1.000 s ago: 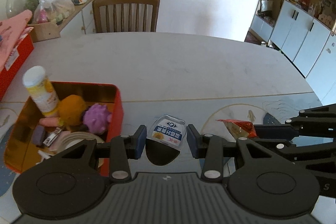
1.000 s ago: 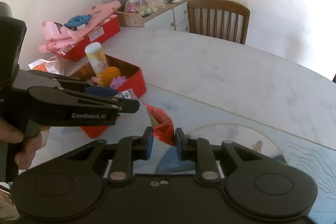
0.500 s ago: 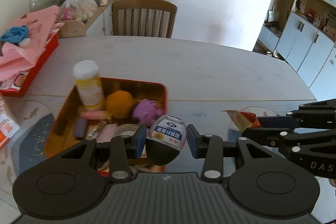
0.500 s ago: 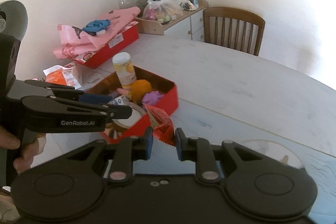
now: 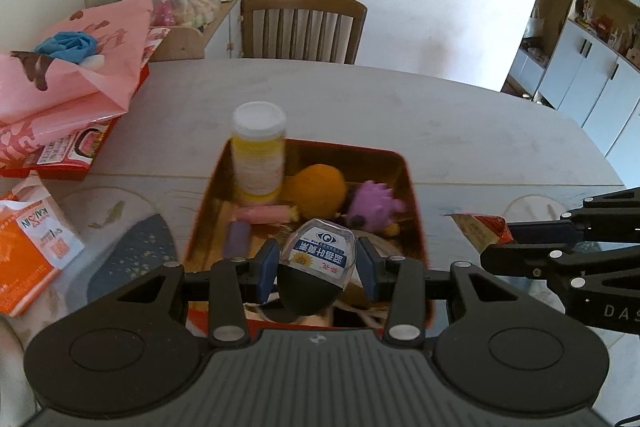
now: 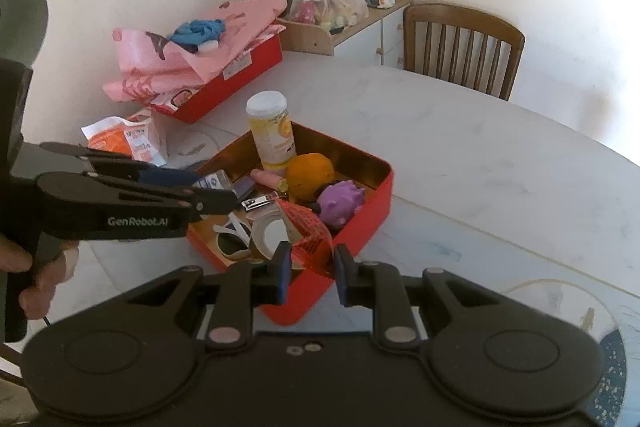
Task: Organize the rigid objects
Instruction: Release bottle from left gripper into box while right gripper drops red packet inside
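My left gripper (image 5: 317, 267) is shut on a small clear bottle with a blue-white label and a black cap (image 5: 320, 259). It holds the bottle above the near end of the red tin box (image 5: 416, 195). The box holds a white-capped yellow bottle (image 5: 260, 151), an orange ball (image 5: 320, 189), a purple spiky toy (image 5: 372, 205), a tape roll (image 6: 270, 233) and nail clippers (image 6: 258, 203). My right gripper (image 6: 308, 261) is shut on a red snack packet (image 6: 310, 233) over the box's near right rim (image 6: 360, 231). The packet also shows in the left wrist view (image 5: 480, 231).
A second red box under pink bags (image 5: 72, 75) sits at the far left. An orange-white packet (image 5: 28, 247) lies at the left on the marble table (image 5: 440, 131). A wooden chair (image 5: 300, 27) stands behind the table, white cupboards (image 5: 592, 83) at the right.
Both grippers have moved left with their loads. The left now holds the small bottle over the red tin box, and the right holds the packet over the box's rim.
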Demonstrator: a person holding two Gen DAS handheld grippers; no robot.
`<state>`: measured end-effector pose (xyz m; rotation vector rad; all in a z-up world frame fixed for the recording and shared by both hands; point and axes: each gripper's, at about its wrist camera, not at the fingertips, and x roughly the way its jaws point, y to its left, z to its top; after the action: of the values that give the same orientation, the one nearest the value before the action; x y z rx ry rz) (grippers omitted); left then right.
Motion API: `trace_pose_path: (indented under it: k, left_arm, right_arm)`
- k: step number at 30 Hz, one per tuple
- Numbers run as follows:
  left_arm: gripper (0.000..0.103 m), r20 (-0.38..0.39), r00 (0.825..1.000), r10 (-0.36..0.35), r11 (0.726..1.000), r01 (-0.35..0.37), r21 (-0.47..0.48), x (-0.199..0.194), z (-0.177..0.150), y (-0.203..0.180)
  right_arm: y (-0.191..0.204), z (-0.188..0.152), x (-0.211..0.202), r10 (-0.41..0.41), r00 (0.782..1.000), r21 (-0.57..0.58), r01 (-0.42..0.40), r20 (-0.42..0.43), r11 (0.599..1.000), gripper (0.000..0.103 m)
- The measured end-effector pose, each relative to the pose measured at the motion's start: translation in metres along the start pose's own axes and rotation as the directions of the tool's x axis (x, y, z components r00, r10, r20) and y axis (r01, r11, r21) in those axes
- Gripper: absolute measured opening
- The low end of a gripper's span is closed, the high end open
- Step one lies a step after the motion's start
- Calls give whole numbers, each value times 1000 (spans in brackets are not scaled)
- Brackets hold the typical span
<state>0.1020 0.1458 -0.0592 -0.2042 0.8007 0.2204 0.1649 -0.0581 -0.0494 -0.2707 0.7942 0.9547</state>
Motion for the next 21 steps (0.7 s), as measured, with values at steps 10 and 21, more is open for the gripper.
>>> trace_pose_path:
  k: [10, 21]
  left_arm:
    - [40, -47, 999, 3, 999, -1, 39, 29, 4, 31]
    - [40, -87, 996, -20, 994, 30, 110, 64, 8, 30]
  right_arm:
    - [11, 18, 45, -41, 998, 18, 42, -42, 999, 21]
    - [12, 30, 92, -73, 992, 8, 74, -104, 997, 20]
